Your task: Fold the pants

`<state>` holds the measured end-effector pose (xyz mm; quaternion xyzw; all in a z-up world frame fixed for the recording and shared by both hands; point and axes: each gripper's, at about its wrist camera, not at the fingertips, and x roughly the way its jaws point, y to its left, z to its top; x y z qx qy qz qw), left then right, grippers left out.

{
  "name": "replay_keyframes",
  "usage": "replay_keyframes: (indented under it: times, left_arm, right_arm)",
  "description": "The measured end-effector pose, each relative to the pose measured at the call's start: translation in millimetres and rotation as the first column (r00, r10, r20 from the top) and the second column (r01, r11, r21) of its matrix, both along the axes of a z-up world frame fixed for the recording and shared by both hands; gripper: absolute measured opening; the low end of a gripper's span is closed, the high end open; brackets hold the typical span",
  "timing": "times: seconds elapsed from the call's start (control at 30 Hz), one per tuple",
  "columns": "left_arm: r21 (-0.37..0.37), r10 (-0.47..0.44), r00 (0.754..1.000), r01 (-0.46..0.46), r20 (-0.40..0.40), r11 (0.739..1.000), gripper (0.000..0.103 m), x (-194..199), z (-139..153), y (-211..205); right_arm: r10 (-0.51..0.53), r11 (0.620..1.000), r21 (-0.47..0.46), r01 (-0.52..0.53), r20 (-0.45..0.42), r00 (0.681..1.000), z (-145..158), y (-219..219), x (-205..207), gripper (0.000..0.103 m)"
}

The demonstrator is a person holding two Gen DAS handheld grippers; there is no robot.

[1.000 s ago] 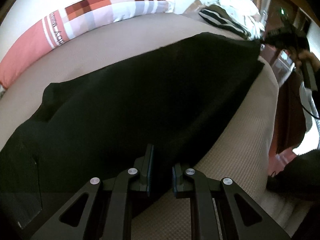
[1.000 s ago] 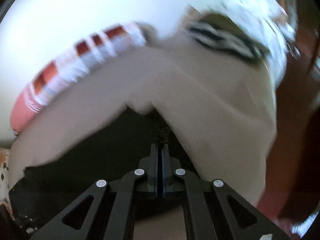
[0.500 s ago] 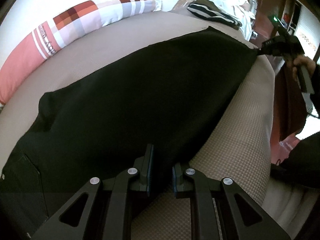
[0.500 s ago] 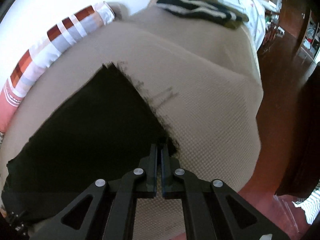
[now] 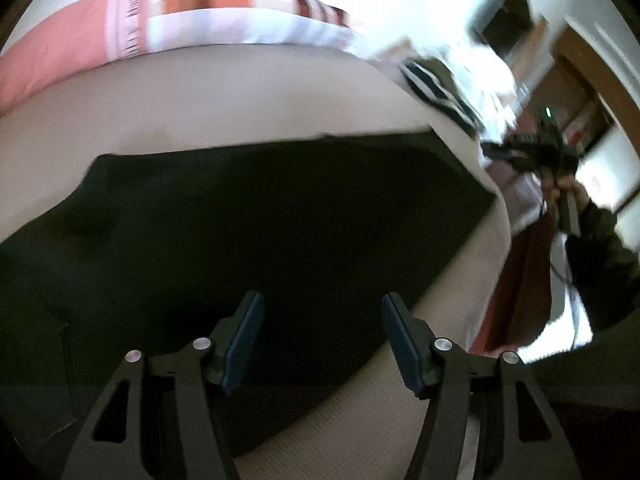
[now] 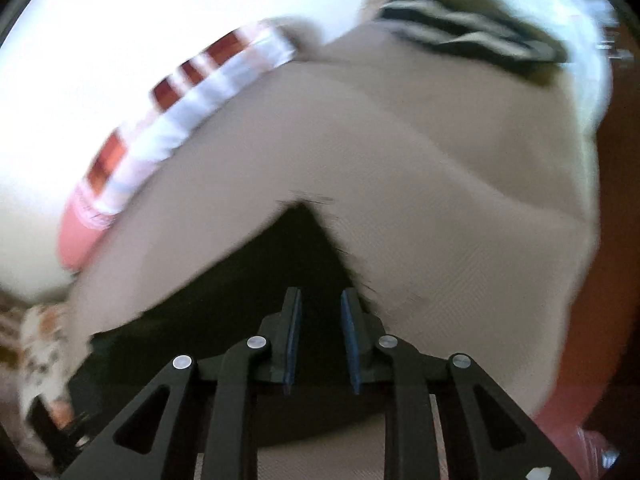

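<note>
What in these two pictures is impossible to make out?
- Left wrist view: the black pants run off the left edge, so the waist end is cut off.
- Right wrist view: motion blur smears the striped dark garment.
- Right wrist view: the right gripper hides the fabric below it.

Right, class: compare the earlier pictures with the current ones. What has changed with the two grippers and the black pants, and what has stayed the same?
Both grippers let go. The left gripper, nearly shut at the pants' edge before, now stands wide open. The right gripper, shut on the frayed hem earlier, has parted its fingers and released it. The black pants stay spread flat on the beige bed, with the checked pillow behind.
</note>
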<state>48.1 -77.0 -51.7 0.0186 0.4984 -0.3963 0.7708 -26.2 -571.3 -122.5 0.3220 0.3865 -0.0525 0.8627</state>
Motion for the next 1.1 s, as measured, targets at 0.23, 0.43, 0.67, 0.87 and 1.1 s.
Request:
replay_keyframes:
  times: [0.23,0.43,0.67,0.87,1.1]
  left_arm:
    - [-0.002,0.224,0.973,-0.224,-0.05,0.975,0.062,35.9,-4.8,25.0]
    - [0.017,0.304,0.95,-0.304,-0.068,0.953,0.062,44.9,-8.5,34.9]
    - [0.055,0.322,0.944,-0.318,-0.076,0.946,0.062,49.5,-14.7,31.9]
    - [0.081,0.318,0.946,-0.313,-0.06,0.946,0.062,53.5,-16.4,23.3]
    - [0.078,0.341,0.94,-0.341,0.025,0.937,0.062,64.1,-8.5,12.4]
  right_arm:
    - [0.142,0.988,0.066,-0.14,-0.029,0.989,-13.6,-17.8,78.0,0.02]
    - [0.197,0.98,0.029,-0.195,-0.084,0.977,-21.7,-26.4,110.0,0.02]
    - [0.266,0.964,0.052,-0.263,-0.079,0.961,-30.1,-32.1,121.5,0.02]
    - [0.302,0.953,-0.007,-0.303,-0.048,0.952,-22.5,-20.5,112.1,0.009]
    - [0.07,0.955,-0.293,-0.046,0.073,0.995,29.0,-1.7,67.8,0.0]
